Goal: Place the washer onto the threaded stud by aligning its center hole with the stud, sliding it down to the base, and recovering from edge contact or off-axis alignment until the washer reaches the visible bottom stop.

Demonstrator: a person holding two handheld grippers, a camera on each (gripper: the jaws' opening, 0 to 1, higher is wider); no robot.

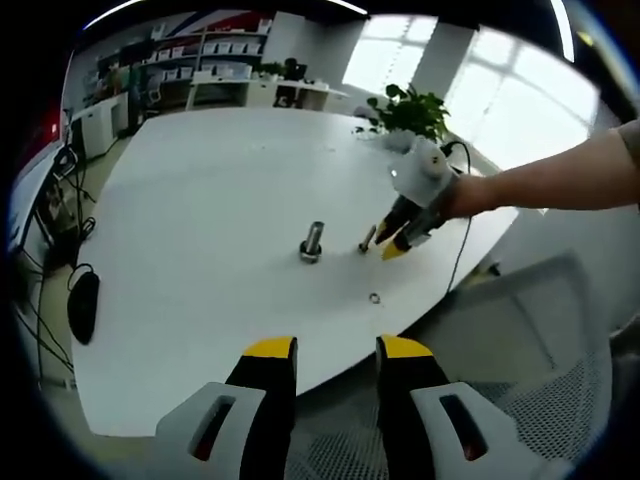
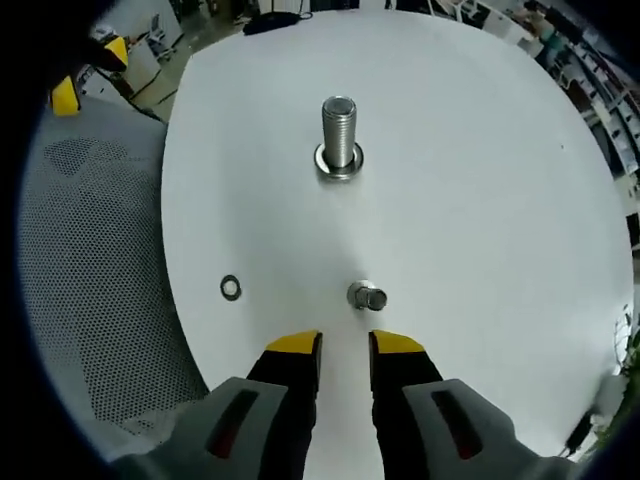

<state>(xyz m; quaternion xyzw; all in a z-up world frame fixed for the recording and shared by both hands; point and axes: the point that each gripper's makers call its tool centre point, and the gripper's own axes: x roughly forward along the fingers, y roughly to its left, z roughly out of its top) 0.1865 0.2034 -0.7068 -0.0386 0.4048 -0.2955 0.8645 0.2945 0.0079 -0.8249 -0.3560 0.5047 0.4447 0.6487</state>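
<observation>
In the right gripper view, the threaded stud (image 2: 339, 135) stood upright on the table (image 2: 480, 180) at twelve o'clock. A small bolt (image 2: 366, 296) sat just ahead of the jaws, and the washer (image 2: 231, 288) lay at nine o'clock from it, near the table's edge.

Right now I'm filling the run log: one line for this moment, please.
washer: loose on table | large stud: upright, bare | small stud: before right gripper | both grippers open, empty
</observation>
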